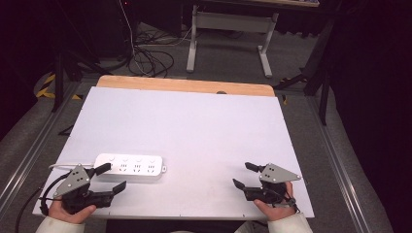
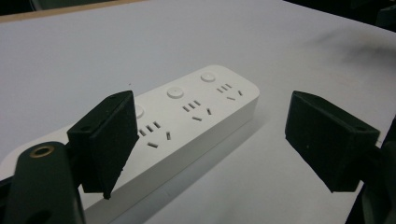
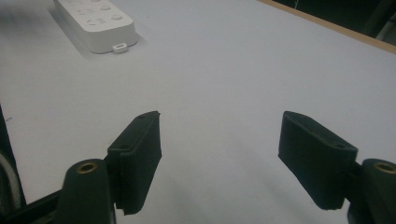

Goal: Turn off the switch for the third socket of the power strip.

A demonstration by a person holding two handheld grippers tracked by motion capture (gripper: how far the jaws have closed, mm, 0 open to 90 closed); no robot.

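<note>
A broad white tabletop board filled the middle of the high view, with a white rectangular plastic power strip lying at its lower left. The left gripper hovered there, jaws spread, one over the strip's near end. The right gripper, also spread, sat well apart at lower right. A one-sided pinch could likely skid the smooth strip or tug its cord.
</note>
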